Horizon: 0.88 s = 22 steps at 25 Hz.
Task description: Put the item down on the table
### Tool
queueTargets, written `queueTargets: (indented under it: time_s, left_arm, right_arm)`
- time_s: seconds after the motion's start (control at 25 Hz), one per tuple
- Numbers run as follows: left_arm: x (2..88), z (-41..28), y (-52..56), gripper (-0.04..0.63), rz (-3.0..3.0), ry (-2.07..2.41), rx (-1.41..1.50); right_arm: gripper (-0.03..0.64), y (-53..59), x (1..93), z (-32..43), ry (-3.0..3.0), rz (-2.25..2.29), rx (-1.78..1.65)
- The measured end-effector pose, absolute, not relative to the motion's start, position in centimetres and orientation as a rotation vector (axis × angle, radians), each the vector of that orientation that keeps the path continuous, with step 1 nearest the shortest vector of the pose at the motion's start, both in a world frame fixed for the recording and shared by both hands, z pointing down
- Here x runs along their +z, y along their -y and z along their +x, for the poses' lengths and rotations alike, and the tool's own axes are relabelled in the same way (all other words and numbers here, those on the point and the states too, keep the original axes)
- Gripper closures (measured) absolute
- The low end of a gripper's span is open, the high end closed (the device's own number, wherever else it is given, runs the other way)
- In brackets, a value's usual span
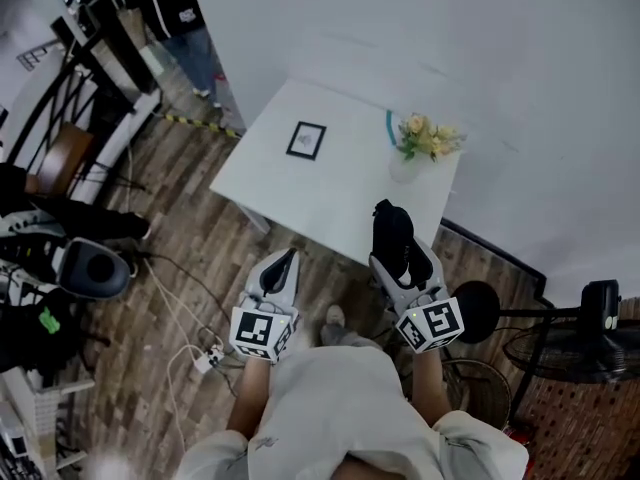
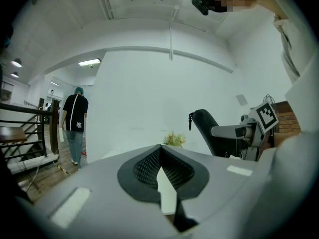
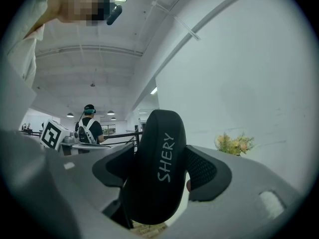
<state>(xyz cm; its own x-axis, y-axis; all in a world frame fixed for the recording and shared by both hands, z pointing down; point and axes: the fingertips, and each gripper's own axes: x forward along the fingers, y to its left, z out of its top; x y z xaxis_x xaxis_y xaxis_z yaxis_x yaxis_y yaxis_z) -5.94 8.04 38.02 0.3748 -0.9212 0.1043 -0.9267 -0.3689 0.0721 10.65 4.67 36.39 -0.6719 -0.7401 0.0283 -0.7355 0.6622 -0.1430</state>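
A black oval case [image 3: 155, 168] with "SHERY" printed on it stands upright between the jaws of my right gripper [image 3: 158, 176], which is shut on it. In the head view the case [image 1: 391, 233] sticks up from the right gripper [image 1: 404, 258] over the near right edge of the white table [image 1: 350, 183]. My left gripper [image 1: 284, 268] hovers off the table's near edge above the wood floor. In its own view the left gripper [image 2: 160, 164] has its jaws closed together with nothing between them.
On the table lie a small framed picture [image 1: 306, 140] and a vase of yellow flowers [image 1: 425, 140] near the far right corner. A person [image 1: 180, 18] stands beyond the table. A fan [image 1: 560, 343] and a black stool [image 1: 480, 310] stand at the right; cables and a power strip [image 1: 207, 358] lie on the floor at the left.
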Motion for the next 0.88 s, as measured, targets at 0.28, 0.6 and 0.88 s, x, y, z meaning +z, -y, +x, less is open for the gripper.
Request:
queueTargets:
  time_s: [0.28, 0.6, 0.88]
  left_arm:
    - [38.0, -5.5, -4.2, 0.584, 2.479, 1.74, 0.092]
    - [38.6, -5.6, -1.7, 0.584, 2.458, 1.775, 0.115]
    - [38.0, -6.0, 1.1, 0.584, 2.469, 1.784, 0.104]
  right_arm:
    - [0.291, 0.1, 36.5, 10.4, -2.853, -1.18, -0.257]
    - [0.291, 3.3, 36.1, 9.6, -2.862, -1.1, -0.249]
    - [0.291, 5.9, 35.9, 8.9, -2.864, -1.09, -0.236]
